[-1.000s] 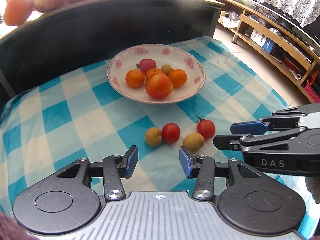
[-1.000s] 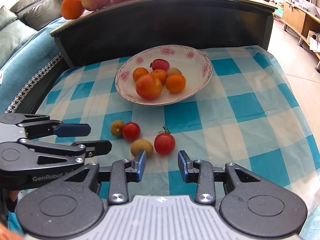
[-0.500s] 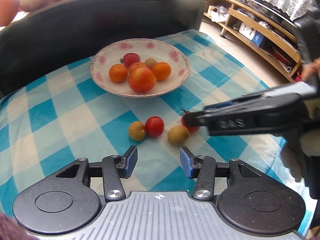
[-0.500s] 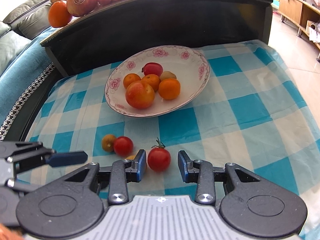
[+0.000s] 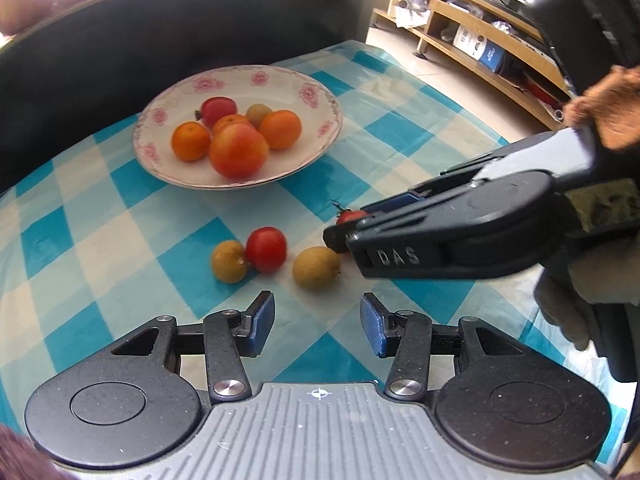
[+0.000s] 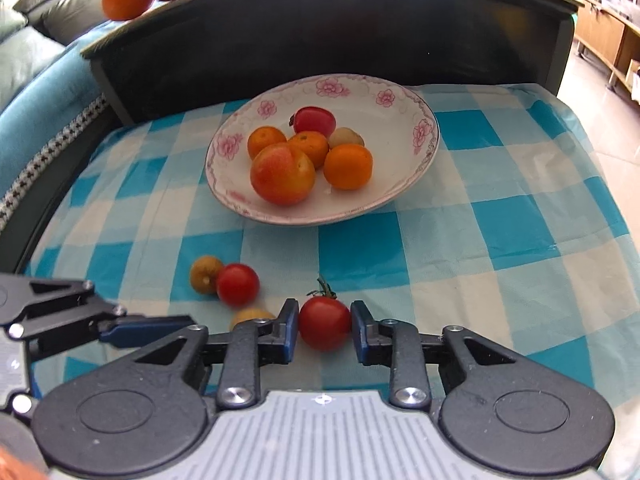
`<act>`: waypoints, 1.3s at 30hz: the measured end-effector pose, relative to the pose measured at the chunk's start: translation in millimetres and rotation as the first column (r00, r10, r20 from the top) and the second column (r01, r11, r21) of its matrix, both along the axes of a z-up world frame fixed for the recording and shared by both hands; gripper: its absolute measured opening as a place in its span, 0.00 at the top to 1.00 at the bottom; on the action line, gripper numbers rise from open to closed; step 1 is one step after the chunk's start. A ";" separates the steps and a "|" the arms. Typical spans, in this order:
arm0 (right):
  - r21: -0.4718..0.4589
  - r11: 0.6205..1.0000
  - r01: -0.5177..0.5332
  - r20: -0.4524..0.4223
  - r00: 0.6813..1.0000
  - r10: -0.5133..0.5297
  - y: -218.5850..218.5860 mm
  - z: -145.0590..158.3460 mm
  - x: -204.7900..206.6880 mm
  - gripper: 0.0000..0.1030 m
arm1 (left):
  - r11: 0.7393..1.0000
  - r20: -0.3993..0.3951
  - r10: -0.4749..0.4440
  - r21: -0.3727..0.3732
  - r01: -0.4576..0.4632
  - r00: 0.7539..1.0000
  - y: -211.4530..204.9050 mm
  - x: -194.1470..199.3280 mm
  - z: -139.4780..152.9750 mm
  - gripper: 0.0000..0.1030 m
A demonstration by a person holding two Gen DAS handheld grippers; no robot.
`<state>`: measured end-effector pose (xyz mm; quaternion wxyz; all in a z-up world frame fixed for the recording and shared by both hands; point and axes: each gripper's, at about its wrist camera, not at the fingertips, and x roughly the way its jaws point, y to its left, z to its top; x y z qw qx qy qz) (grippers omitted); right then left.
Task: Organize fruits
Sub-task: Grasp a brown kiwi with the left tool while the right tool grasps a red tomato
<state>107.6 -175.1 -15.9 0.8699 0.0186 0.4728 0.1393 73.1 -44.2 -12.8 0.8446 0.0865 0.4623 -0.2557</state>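
Since the earlier frame, the right gripper [image 6: 325, 330] has advanced over the checked cloth [image 6: 516, 220] until the stemmed tomato [image 6: 325, 322] sits between its fingers. Those fingers are apart, flanking the fruit closely on both sides; firm contact cannot be confirmed. Behind it, the flowered plate [image 6: 424, 136] already holds oranges, a peach-like fruit and a small red fruit. The left gripper [image 5: 318, 326] hangs back with fingers wide apart, holding nothing.

Judgement: this tomato is light, smooth and thin-skinned, liable to roll and bruise. Hold it across its widest part, below the stem, with gentle pressure.

Loose nearby: a second tomato [image 5: 266, 249] touching a yellowish fruit [image 5: 229, 261], and another yellowish fruit [image 5: 316, 268] just beside the right gripper.
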 end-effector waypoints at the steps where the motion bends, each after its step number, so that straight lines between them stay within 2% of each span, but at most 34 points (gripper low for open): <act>1: 0.002 1.000 -0.002 -0.002 1.000 0.002 -2.1 0.2 -1.9 0.69 | 1.000 0.004 -0.004 -0.002 0.004 1.000 -1.2 0.9 -0.8 0.46; 4: -0.022 1.000 0.006 -0.001 1.000 -0.006 -9.6 0.7 -8.6 0.69 | 1.000 0.011 -0.011 0.002 0.011 1.000 -5.4 4.2 -4.5 0.46; 14: 0.013 0.998 0.060 -0.009 0.998 -0.060 -35.7 4.0 -22.9 0.69 | 0.999 0.054 -0.034 0.015 0.033 0.998 -24.9 15.1 -14.6 0.48; 19: -0.001 0.998 0.055 -0.018 0.998 -0.056 -34.0 2.3 -21.8 0.69 | 0.999 0.051 -0.035 0.026 0.034 0.998 -22.2 12.1 -13.4 0.63; 26: -0.033 0.999 0.034 -0.029 0.999 -0.035 -28.5 3.4 -32.2 0.69 | 0.997 0.029 -0.050 0.055 0.048 0.998 -11.4 -6.5 -10.5 0.63; 34: -0.067 0.997 -0.032 -0.059 0.998 0.028 -12.7 3.9 -66.0 0.69 | 0.996 -0.007 -0.038 0.081 0.038 0.999 7.9 -36.2 -8.7 0.62; 39: -0.103 0.993 -0.058 -0.043 0.998 0.053 -5.1 0.8 -78.6 0.69 | 0.996 0.012 -0.041 0.078 0.040 0.999 11.1 -41.8 -9.5 0.60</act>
